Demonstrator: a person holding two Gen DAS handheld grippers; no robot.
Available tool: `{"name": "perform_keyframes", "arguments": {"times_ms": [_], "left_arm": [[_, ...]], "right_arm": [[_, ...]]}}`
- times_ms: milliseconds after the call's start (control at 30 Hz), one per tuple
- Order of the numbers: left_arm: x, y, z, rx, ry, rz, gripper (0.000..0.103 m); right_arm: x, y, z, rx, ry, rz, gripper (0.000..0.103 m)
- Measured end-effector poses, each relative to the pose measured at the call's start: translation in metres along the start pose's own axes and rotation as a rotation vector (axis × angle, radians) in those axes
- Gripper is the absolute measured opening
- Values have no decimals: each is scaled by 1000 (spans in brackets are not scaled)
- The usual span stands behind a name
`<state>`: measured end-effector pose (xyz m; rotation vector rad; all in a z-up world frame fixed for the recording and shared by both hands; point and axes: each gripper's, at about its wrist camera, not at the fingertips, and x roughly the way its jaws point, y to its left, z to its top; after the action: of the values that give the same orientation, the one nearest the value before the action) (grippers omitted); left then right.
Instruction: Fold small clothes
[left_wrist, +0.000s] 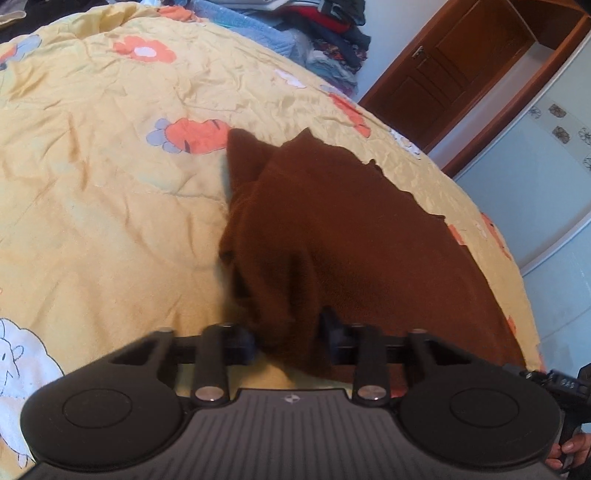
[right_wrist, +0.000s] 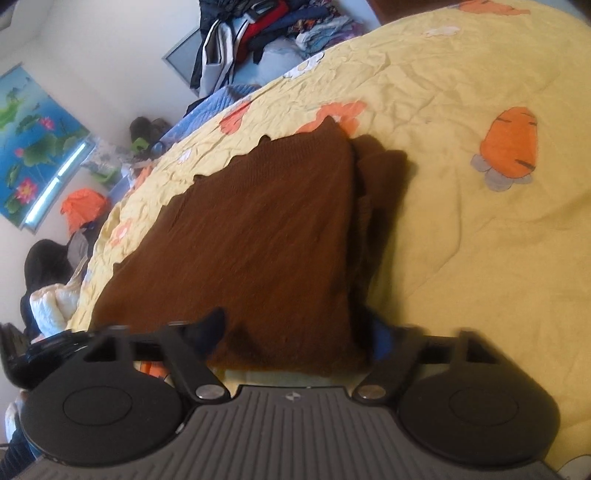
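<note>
1. The brown cloth is soft, fuzzy and partly folded, with a wavy edge.
2. It lies on my yellow blanket with orange flowers.
3. My left claw pinches a bunched bit of it, right in front of me.
4. My right claw squeezes the near edge.

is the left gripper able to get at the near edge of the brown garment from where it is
Probably yes: the left gripper already has the brown garment bunched between its fingers, nothing in between.
</note>
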<state>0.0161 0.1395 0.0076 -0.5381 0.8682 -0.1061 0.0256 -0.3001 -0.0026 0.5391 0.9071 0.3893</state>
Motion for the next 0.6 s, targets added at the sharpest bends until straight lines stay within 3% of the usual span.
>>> {"name": "perform_keyframes", "arguments": {"times_ms": [67,333,467,600], "left_arm": [[3,1,3,-11,16,8,12],[-44,-9,-4,41,1,-64,9],[-80,-8,-37,66,53,-104,9],[-105,3,-90,111,120,-78,9]], "right_arm": [[9,-6,1,28,51,31,24],[-33,-1,1,-49,27,77,22],[-68,3,-15,-116,56,79,22],[-104,5,-51,-172,110,81,22]]}}
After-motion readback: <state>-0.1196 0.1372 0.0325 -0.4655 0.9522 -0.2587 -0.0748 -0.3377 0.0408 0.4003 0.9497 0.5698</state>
